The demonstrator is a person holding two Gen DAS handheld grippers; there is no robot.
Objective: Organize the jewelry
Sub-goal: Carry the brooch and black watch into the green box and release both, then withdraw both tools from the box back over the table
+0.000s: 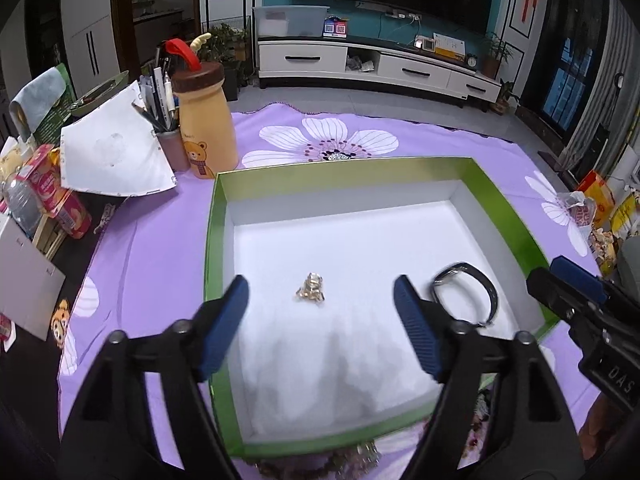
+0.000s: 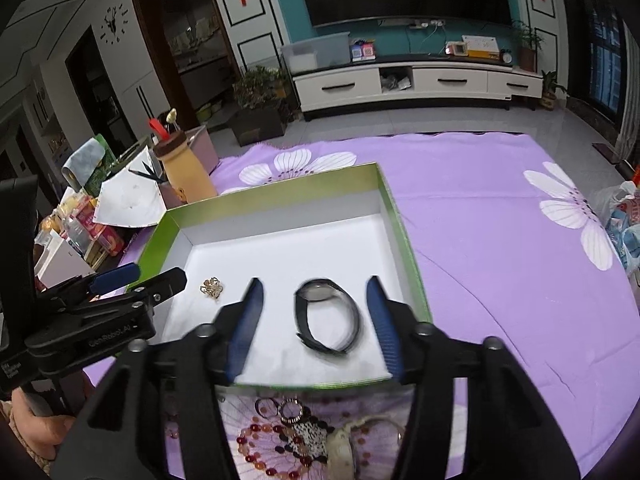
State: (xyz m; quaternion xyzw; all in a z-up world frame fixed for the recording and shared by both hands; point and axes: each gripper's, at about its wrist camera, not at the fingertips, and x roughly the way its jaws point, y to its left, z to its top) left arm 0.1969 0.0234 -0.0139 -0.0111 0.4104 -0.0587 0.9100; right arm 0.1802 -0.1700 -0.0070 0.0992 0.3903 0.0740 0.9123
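From the left wrist, the left gripper (image 1: 322, 314) stood with jaws wide over the green box (image 1: 212, 240). A small gold trinket (image 1: 310, 292) lay loose on the white floor between them, untouched. A black watch (image 1: 470, 294) lay at three o'clock of it.

From the right wrist, the right gripper (image 2: 316, 320) had jaws apart either side of the watch (image 2: 326, 316), not pressing it. The trinket (image 2: 212, 289) sat at nine o'clock. Beads and rings (image 2: 280, 432) lay on the purple cloth (image 2: 500, 280) at six o'clock.
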